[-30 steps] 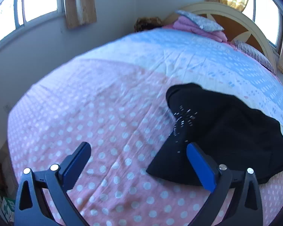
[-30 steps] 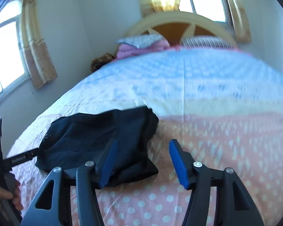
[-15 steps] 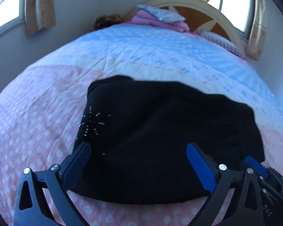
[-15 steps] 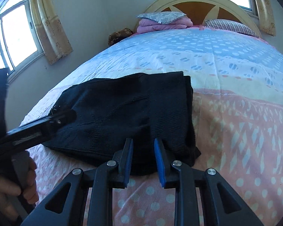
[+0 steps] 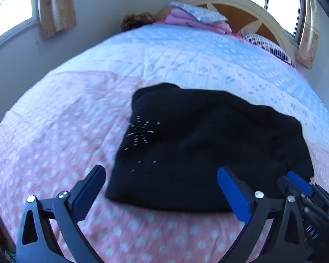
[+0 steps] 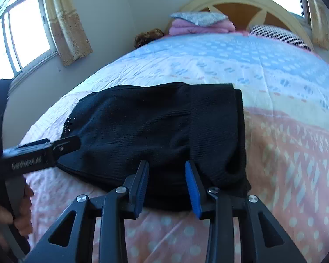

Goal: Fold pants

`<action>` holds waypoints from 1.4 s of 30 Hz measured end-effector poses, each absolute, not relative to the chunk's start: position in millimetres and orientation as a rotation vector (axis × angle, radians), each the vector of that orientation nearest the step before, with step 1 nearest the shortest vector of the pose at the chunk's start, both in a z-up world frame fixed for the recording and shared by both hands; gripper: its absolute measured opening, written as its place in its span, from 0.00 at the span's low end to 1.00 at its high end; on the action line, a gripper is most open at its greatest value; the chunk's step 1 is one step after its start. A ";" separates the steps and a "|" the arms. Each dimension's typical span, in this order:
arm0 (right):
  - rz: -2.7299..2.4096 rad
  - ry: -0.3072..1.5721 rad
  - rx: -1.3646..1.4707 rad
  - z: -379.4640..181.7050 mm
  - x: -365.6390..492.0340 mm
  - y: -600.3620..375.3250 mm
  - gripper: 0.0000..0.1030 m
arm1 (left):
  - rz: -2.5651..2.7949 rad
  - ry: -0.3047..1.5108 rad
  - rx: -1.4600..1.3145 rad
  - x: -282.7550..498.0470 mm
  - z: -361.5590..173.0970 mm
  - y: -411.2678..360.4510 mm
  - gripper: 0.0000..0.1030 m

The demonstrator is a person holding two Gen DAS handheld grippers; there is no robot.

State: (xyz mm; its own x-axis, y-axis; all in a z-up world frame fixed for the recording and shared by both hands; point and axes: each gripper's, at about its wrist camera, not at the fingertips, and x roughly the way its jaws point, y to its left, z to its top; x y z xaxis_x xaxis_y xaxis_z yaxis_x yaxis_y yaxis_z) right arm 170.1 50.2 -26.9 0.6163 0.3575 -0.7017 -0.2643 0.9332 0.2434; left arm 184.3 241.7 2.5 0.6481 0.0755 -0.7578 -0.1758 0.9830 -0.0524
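Note:
Black knit pants (image 5: 208,142) lie folded into a thick rectangle on the pink dotted bedspread (image 5: 54,120), with a burst of small silver studs near their left end. My left gripper (image 5: 162,179) hovers open and wide over their near left corner, touching nothing. In the right wrist view the pants (image 6: 153,120) fill the middle. My right gripper (image 6: 166,173) sits at their near edge, its jaws opening, with fabric below the gap and the blue pads off it. The right gripper (image 5: 294,180) also shows at the pants' near right corner.
A person's hand (image 6: 17,214) holds the left gripper's handle at the left edge. Folded pink bedding with a grey pillow (image 5: 197,19) and a striped pillow (image 5: 267,43) lie by the headboard (image 5: 241,2). The bedspread (image 6: 285,142) stretches right and beyond the pants.
My right gripper dropped to the pants' near edge, narrowed its jaws, then widened them again. The left gripper swung right over the pants, then eased back left.

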 end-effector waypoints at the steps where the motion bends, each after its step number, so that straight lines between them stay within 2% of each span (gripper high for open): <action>1: 0.352 0.840 0.158 -22.0 164.8 46.0 0.36 | 0.147 0.835 -0.123 174.2 7.0 241.1 1.00; 3: 0.358 0.814 0.264 -8.9 144.1 33.7 0.46 | 0.168 0.803 -0.109 152.6 14.7 238.3 1.00; 5: 0.361 0.783 0.298 0.2 123.3 28.3 0.65 | 0.185 0.766 -0.092 133.3 22.2 233.1 1.00; 7: 0.337 0.740 0.327 9.9 94.4 20.1 0.68 | 0.188 0.735 -0.066 115.2 28.3 225.0 1.00; 15: 0.271 0.701 0.345 28.9 25.6 -2.0 0.69 | 0.168 0.709 -0.055 57.2 40.6 206.8 1.00; 23: 0.218 0.515 0.211 69.6 -35.4 4.6 0.72 | 0.150 0.683 -0.062 16.0 52.6 197.3 1.00; 31: 0.245 0.428 0.208 90.6 -60.8 10.9 0.75 | 0.190 0.595 -0.104 -12.2 67.7 202.8 1.00; 42: 0.224 0.411 0.188 89.3 -61.4 12.6 0.75 | 0.243 0.610 -0.020 -3.6 66.1 197.3 1.00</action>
